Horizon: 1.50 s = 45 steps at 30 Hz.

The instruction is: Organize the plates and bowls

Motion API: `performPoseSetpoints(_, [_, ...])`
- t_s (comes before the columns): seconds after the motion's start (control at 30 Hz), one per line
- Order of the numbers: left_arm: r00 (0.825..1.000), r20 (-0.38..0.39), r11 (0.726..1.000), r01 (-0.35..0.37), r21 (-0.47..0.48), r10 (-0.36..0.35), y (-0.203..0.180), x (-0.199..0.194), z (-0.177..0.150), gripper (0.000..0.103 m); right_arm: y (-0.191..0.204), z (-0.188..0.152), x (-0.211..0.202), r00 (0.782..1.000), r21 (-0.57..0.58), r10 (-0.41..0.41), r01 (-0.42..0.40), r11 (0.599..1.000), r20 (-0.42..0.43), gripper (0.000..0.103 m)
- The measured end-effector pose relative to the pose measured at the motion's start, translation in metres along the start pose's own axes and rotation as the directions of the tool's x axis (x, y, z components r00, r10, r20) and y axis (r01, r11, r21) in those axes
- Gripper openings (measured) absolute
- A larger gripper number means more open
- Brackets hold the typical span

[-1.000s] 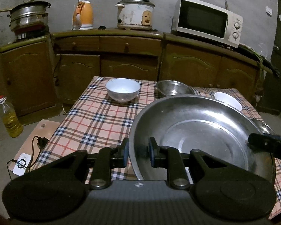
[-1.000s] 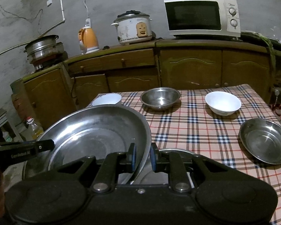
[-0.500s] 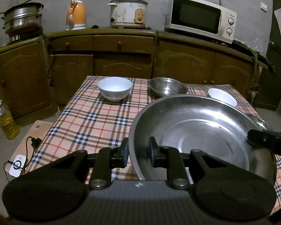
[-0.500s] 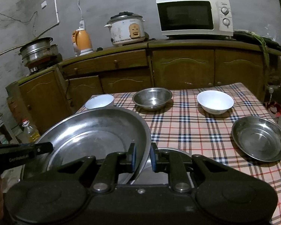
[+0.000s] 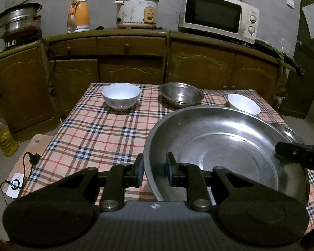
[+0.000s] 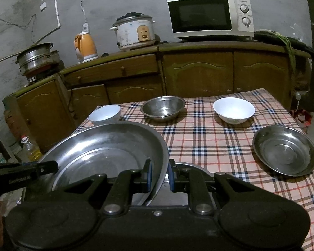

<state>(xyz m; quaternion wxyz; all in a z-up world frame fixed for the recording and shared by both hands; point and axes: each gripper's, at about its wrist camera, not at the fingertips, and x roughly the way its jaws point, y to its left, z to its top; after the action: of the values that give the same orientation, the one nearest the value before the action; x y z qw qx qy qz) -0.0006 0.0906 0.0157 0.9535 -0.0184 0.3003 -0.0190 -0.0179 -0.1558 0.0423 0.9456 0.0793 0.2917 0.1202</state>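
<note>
- Both grippers are gripping the basin (image 5: 226,146) right now; the left gripper (image 5: 155,170) is pinching its rim at the basin's 9 o'clock, jaws nearly closed with only the rim's thickness between the blue pads (image 5: 140,172)
- The right gripper (image 6: 160,175) is clamping the opposite rim at the basin's 3 o'clock, jaws just as narrow, the metal edge running between them
- The basin is sitting tilted above the near part of the checked table (image 6: 209,140); in the right view its right edge is riding higher, and another steel rim (image 6: 190,165) is peeking out just beneath it
- Out at 12 o'clock a steel bowl (image 6: 163,108) is resting at the far edge; a white bowl (image 5: 121,98) is sitting at 11 o'clock
- A second white bowl (image 6: 233,109) is standing at 1 o'clock; a steel dish (image 6: 284,150) is lying at 3 o'clock near the table's right side, well apart from the basin
- Behind the table, a cabinet (image 5: 136,62) is carrying a microwave (image 5: 218,14), a rice cooker (image 5: 137,10) and a kettle (image 5: 78,15)
</note>
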Motion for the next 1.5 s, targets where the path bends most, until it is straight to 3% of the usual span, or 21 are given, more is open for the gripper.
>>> performPoseSetpoints(1.5, [0.993, -0.062, 0.993, 0.103, 0.049, -0.1, -0.027, 0.028, -0.007, 0.022, -0.043, -0.018, 0.006, 0.994, 0.064, -0.091, 0.095, 0.993, -0.056, 0.021])
